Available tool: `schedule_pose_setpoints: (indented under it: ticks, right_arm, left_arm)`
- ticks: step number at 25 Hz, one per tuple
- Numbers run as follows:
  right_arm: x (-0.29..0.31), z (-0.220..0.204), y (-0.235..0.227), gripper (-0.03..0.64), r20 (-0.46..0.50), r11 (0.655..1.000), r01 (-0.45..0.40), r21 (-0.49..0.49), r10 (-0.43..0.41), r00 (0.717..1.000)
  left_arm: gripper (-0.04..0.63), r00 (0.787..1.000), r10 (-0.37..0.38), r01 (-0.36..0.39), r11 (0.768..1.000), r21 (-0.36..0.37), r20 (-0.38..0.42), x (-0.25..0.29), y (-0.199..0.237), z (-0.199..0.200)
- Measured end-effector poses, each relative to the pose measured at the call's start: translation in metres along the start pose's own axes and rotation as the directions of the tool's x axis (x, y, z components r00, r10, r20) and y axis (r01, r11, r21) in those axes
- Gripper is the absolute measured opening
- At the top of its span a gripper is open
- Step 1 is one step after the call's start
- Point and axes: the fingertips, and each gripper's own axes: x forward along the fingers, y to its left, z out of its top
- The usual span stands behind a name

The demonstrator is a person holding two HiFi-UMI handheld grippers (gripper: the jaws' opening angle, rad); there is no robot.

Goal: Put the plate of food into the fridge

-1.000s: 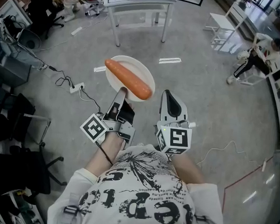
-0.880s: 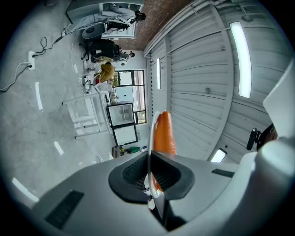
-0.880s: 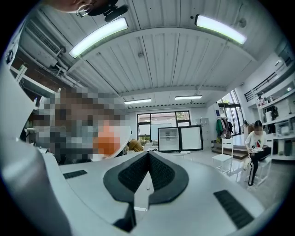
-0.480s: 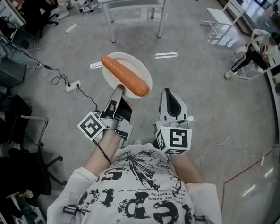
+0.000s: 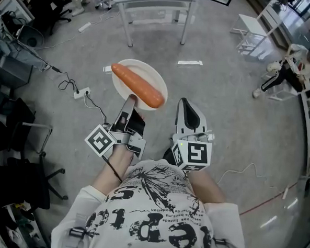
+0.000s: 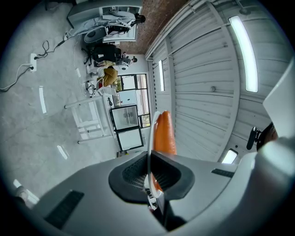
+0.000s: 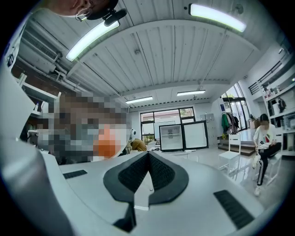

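A white plate (image 5: 125,70) with a big orange carrot (image 5: 137,85) lying across it is held out over the grey floor. My left gripper (image 5: 130,99) is shut on the plate's near rim. In the left gripper view the plate (image 6: 150,138) shows edge-on between the pads, with the carrot (image 6: 163,133) beyond it. My right gripper (image 5: 184,103) hangs beside it on the right, shut, with nothing between its jaws. Far ahead in the right gripper view stand two glass-door fridges (image 7: 183,135).
A white table (image 5: 154,3) stands ahead, with a white chair (image 5: 252,28) to its right. A power strip and cables (image 5: 81,94) lie on the floor at left by dark office chairs (image 5: 18,138). A seated person (image 5: 290,69) is at far right.
The plate and both grippers keep their pose. The floor and furniture have shifted in the head view, the table and chair sliding a little to the right.
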Motion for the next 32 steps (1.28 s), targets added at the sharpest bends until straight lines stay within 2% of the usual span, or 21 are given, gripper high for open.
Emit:
schedule_pose_setpoints:
  ticks: [8, 11, 14, 18, 23, 25, 28, 32]
  right_arm:
    - [0.073, 0.009, -0.090, 0.002, 0.007, 0.994, -0.103, 0.034, 0.103, 0.995]
    - [0.081, 0.008, -0.097, 0.002, 0.003, 0.991, -0.131, 0.031, 0.131, 0.991]
    - [0.085, 0.015, -0.112, 0.000, 0.003, 0.988, -0.152, 0.033, 0.152, 0.988]
    - [0.108, 0.024, -0.171, 0.002, 0.002, 0.980, -0.197, 0.042, 0.197, 0.980]
    - [0.133, 0.022, -0.221, 0.002, -0.002, 0.983, -0.175, 0.059, 0.176, 0.984]
    - [0.142, 0.020, -0.229, 0.002, -0.011, 0.984, -0.169, 0.058, 0.170, 0.985]
    - [0.160, 0.017, -0.240, 0.002, -0.024, 0.985, -0.159, 0.062, 0.160, 0.987]
    - [0.192, 0.010, -0.239, 0.002, -0.034, 0.985, -0.158, 0.065, 0.161, 0.986]
  left_arm:
    - [0.020, 0.997, 0.026, -0.029, 0.999, 0.034, 0.079, 0.100, 0.015, -0.023]
    - [0.021, 0.994, 0.028, -0.031, 0.999, 0.032, 0.104, 0.108, 0.016, -0.025]
    - [0.021, 0.993, 0.023, -0.031, 0.997, 0.066, 0.118, 0.120, 0.008, -0.030]
    - [0.021, 0.990, -0.004, -0.005, 0.998, 0.063, 0.139, 0.179, 0.003, -0.053]
    - [0.021, 0.993, 0.005, -0.008, 1.000, 0.026, 0.120, 0.228, 0.013, -0.069]
    - [0.021, 0.993, 0.007, -0.008, 1.000, 0.012, 0.114, 0.239, 0.016, -0.070]
    - [0.021, 0.994, 0.016, -0.019, 0.999, 0.028, 0.104, 0.258, 0.024, -0.068]
    - [0.020, 0.996, 0.027, -0.029, 0.999, 0.017, 0.086, 0.282, 0.045, -0.051]
